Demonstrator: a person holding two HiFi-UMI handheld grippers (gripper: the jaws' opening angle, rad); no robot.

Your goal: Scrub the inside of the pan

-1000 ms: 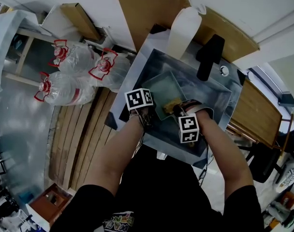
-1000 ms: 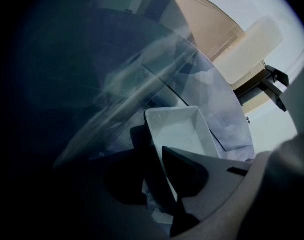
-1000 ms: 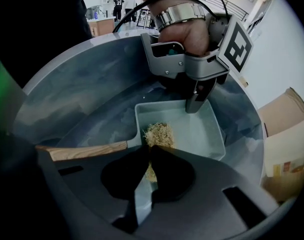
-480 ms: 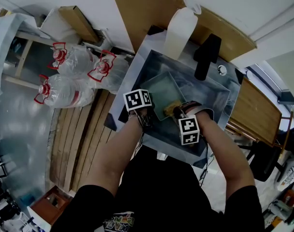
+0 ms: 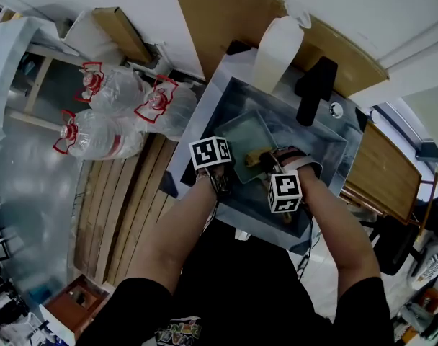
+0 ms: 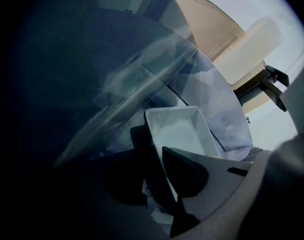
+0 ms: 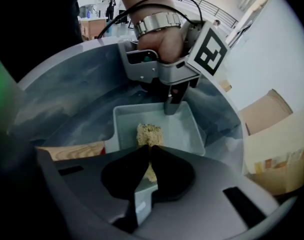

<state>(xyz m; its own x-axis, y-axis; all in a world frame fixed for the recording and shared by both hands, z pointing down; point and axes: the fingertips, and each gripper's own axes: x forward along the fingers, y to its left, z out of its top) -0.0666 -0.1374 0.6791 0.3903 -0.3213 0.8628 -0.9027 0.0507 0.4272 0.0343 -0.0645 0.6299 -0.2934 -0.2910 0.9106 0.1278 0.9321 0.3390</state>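
Note:
A pale green rectangular pan [image 5: 249,137] lies in the steel sink [image 5: 327,139]. My left gripper [image 5: 225,176] is shut on the pan's near left rim, and that rim runs between its jaws in the left gripper view [image 6: 159,154], with the pan's [image 6: 181,129] inside beyond. My right gripper [image 5: 266,166] is shut on a yellow-brown sponge [image 5: 256,157]. In the right gripper view the sponge [image 7: 148,133] sticks out past the jaws and rests on the pan's floor [image 7: 184,129] near its middle. The left gripper [image 7: 172,103] stands on the far rim in that view.
A black faucet [image 5: 316,89] and a white plastic jug [image 5: 276,45] stand behind the sink. A wooden board [image 5: 219,13] leans at the back. Large water bottles [image 5: 96,132] lie on the floor at left. A wooden counter [image 5: 381,168] runs at right.
The right gripper and sponge have shifted only slightly inside the pan. The left gripper keeps its hold on the rim. The head view has drifted a little.

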